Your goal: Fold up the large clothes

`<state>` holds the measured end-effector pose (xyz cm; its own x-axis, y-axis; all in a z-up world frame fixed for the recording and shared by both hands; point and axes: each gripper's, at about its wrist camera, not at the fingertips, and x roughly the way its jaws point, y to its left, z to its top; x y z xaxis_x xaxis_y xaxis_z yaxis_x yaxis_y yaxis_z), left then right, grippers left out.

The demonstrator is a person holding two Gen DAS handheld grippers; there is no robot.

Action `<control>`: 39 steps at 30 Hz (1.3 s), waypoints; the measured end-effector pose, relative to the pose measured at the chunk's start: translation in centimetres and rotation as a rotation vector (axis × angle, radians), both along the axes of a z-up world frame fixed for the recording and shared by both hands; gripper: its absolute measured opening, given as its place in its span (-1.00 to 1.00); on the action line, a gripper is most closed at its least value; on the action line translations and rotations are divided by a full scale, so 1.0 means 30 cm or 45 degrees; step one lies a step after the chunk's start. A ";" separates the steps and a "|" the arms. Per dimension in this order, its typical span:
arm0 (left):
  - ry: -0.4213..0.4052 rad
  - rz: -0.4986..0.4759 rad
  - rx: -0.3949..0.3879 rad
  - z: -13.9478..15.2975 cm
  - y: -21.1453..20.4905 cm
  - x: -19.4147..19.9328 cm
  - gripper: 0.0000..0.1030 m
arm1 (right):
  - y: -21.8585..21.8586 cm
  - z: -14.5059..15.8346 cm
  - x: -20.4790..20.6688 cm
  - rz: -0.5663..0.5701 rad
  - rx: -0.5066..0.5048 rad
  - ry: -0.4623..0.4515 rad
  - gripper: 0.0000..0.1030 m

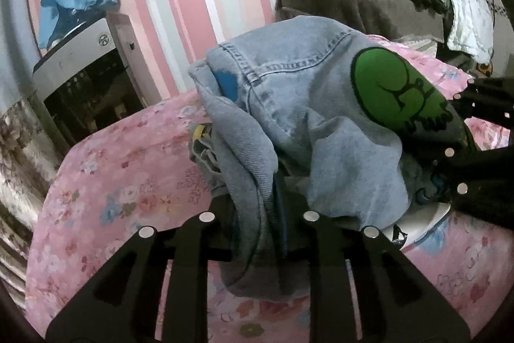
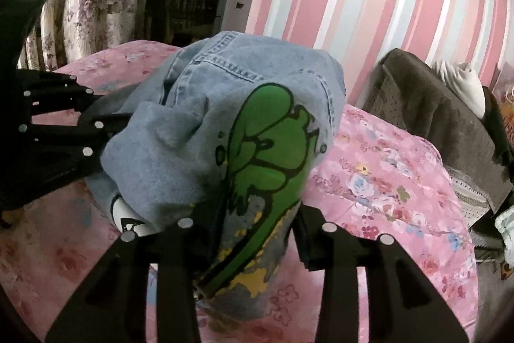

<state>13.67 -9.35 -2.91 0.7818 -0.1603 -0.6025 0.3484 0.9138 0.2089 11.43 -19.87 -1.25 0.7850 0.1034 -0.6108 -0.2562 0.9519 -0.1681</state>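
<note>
I am holding the denim jacket (image 1: 305,105) bunched up above the pink floral bedspread (image 1: 106,182), with both grippers biting into its lower folds. My left gripper (image 1: 260,233) is pinching a thick rope of denim between its jaws, and my right gripper (image 2: 253,246) is clamping the part carrying the green cartoon print (image 2: 266,150); in each wrist view the cloth is filling the gap, so I am reading both as closed on fabric. The trouble is that I am gripping wads, not clean edges. If I am pulling the two hands apart to spread it, one bundle could be slipping out layer by layer, and the jacket would be dropping in a heap on the bed. I am also seeing the other gripper (image 2: 64,130) close against the cloth on the left of the right-hand view, so the fingers could be snagging each other or trapping a sleeve between them. Which layer each pad is really holding I cannot tell, since the folds are hiding the contact, and a fold made from the wrong layer would be coming out crooked.
</note>
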 end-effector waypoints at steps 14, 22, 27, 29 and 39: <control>-0.040 0.186 -0.074 0.051 0.079 -0.016 0.84 | -0.049 0.005 -0.030 -0.132 0.045 0.052 0.62; -0.077 0.232 -0.073 0.085 0.112 -0.094 0.94 | -0.097 0.028 -0.128 -0.198 0.155 0.049 0.95; -0.159 0.290 -0.138 0.136 0.155 -0.180 0.94 | -0.109 0.055 -0.217 -0.224 0.277 -0.061 0.95; -0.199 0.320 -0.154 0.146 0.165 -0.217 0.94 | -0.103 0.064 -0.243 -0.236 0.314 -0.116 0.95; -0.402 0.454 -0.244 0.172 0.221 -0.357 0.94 | -0.065 0.082 -0.323 -0.303 0.358 -0.277 0.96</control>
